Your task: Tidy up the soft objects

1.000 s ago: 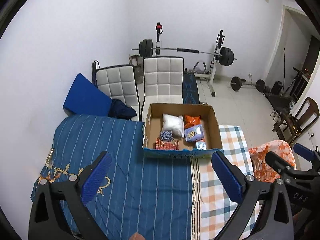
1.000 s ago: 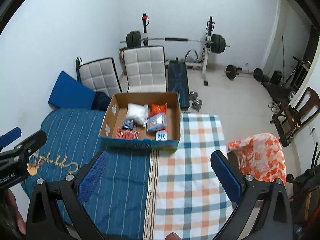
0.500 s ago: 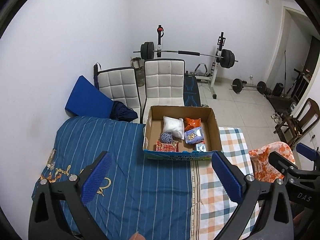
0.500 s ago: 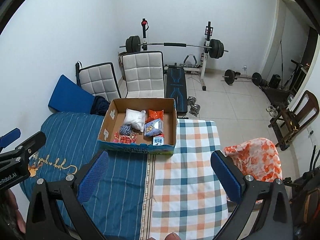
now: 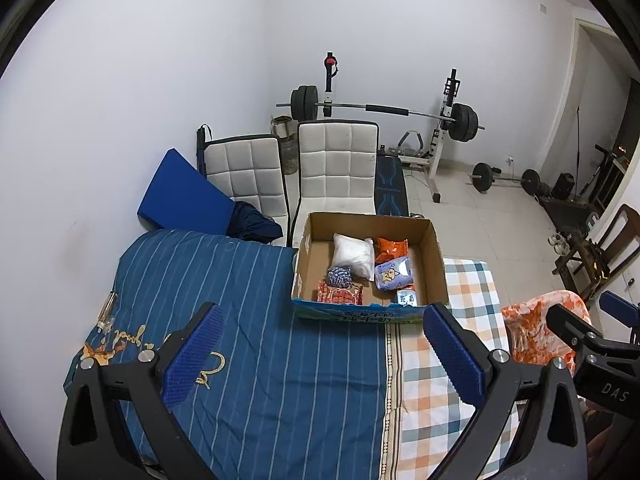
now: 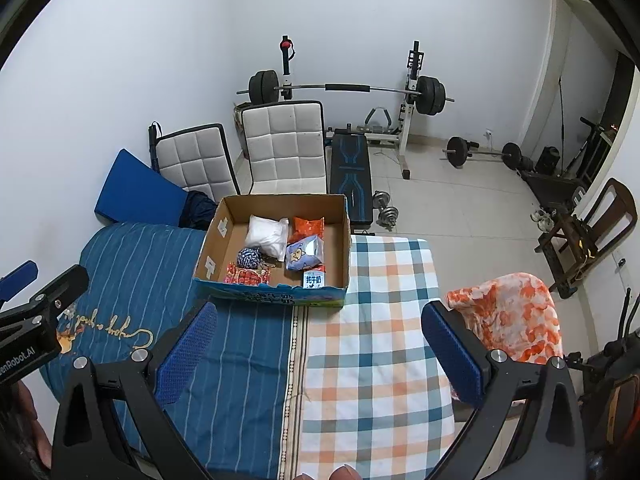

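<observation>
left wrist view, cardboard box [image 5: 434, 258] lying crosswise, both hand-held grippers [image 5: 324, 354] [image 6: 320, 344] spread wide, empty

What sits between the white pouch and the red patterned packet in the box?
The blue-and-white yarn ball lies between the white pouch and the red patterned packet, clearest in the right wrist view.

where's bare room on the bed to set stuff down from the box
Free: the blue striped cover left of and before the cardboard box, and the checked sheet between the box and the orange blanket. Crowded: the box's right half; its left part is bare.
</observation>
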Demonstrator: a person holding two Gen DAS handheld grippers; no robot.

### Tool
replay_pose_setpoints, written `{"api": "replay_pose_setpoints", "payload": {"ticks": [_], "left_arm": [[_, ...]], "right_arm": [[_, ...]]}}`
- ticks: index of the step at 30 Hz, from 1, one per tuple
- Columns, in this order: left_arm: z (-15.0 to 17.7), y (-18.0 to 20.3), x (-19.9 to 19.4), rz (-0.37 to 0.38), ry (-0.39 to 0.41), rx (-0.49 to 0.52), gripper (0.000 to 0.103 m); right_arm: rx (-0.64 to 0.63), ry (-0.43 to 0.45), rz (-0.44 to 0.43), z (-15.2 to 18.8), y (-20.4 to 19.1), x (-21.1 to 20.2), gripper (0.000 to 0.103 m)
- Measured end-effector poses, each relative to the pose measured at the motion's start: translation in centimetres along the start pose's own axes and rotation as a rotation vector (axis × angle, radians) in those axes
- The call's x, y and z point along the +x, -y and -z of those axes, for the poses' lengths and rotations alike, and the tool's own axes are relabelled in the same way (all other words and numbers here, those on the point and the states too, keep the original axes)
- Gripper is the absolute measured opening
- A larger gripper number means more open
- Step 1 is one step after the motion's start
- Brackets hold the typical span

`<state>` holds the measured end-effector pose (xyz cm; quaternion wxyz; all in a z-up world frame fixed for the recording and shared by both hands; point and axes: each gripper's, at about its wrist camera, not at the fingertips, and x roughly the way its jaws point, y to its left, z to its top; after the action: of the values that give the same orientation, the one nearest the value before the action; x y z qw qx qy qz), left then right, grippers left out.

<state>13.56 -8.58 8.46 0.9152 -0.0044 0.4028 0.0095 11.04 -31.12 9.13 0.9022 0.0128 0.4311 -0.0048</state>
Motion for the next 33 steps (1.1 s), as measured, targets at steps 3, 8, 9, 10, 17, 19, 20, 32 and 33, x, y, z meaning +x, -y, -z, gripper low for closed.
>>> {"api": "replay_pose_setpoints", "payload": {"ticks": [3, 8, 9, 10, 17, 19, 20, 32, 33], "left_arm": [[0.0, -0.2, -0.1, -0.003, 0.001, -0.010, 0.103], [0.1, -0.3, -0.3, -0.007, 0.003, -0.010, 0.103], [0.0, -0.2, -0.3, -0.009, 0.002, -0.011, 0.103], [0.0, -0.3, -0.3, -0.010, 0.001, -0.010, 0.103], [0.1, -0.4, -0.4, -0.014, 0.000, -0.009, 0.103], [0.1, -0.4, -0.4, -0.013, 0.000, -0.010, 0.103], [0.1, -0.4, -0.5, -0.013, 0.000, -0.009, 0.103], [0.9, -0.3, -0.4, -0.008, -0.011, 0.001, 0.103], [0.8, -0.3, -0.4, -0.007, -0.010, 0.001, 0.103]], "right_arm": [[0.003, 0.003, 0.000, 0.1, 0.1, -0.1, 0.103], [0.004, 0.008, 0.000, 0.0, 0.0, -0.3, 0.103], [0.004, 0.007, -0.003, 0.0, 0.0, -0.3, 0.103], [0.002, 0.007, -0.004, 0.0, -0.1, -0.4, 0.103], [0.002, 0.007, -0.005, -0.3, -0.5, -0.6, 0.103], [0.003, 0.004, -0.009, -0.3, -0.6, -0.7, 0.103], [0.001, 0.003, -0.007, -0.3, -0.7, -0.7, 0.103], [-0.004, 0.006, 0.007, -0.1, -1.2, -0.8, 0.103], [-0.005, 0.007, 0.010, 0.0, -1.2, -0.8, 0.103]]}}
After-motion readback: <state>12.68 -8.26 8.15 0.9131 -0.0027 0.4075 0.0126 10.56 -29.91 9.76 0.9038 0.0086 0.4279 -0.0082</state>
